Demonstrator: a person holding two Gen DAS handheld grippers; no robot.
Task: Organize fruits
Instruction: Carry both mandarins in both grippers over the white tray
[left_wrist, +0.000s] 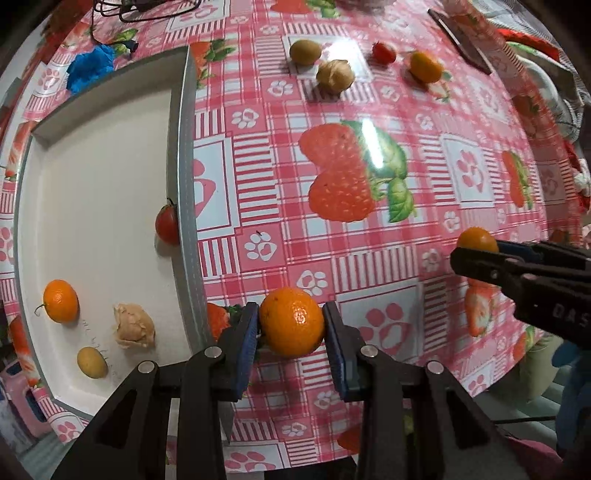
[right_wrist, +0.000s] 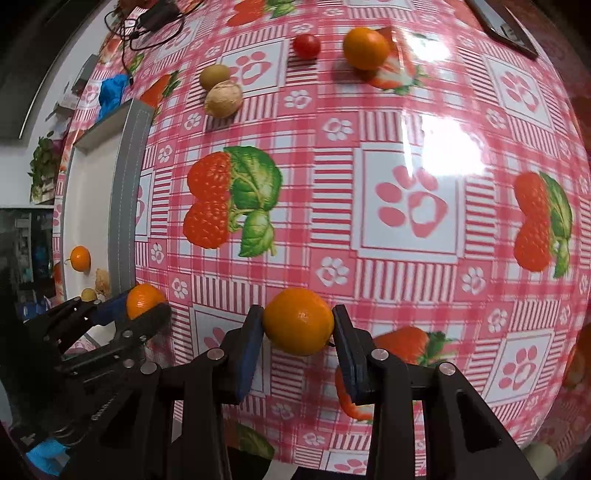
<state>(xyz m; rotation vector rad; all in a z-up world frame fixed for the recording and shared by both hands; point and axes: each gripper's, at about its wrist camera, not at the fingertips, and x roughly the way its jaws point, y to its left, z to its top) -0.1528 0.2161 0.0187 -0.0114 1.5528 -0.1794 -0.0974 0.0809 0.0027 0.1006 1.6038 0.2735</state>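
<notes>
Each of your tools holds one orange above the counter.

Your left tool (left_wrist: 291, 325) clamps an orange (left_wrist: 291, 321) between its blue pads, just right of the tray wall (left_wrist: 186, 192). Your right tool (right_wrist: 298, 326) clamps a second orange (right_wrist: 298, 321) over the pink tablecloth (right_wrist: 369, 206). Inside the tray lie a tomato (left_wrist: 167, 225), a small orange (left_wrist: 60, 301), a walnut (left_wrist: 133, 325) and a yellowish fruit (left_wrist: 92, 362). Four more fruits rest at the far side of the counter.

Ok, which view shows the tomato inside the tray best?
The left wrist view: the tomato sits in plain sight against the tray's right wall. In the right wrist view that wall hides it entirely.
</notes>
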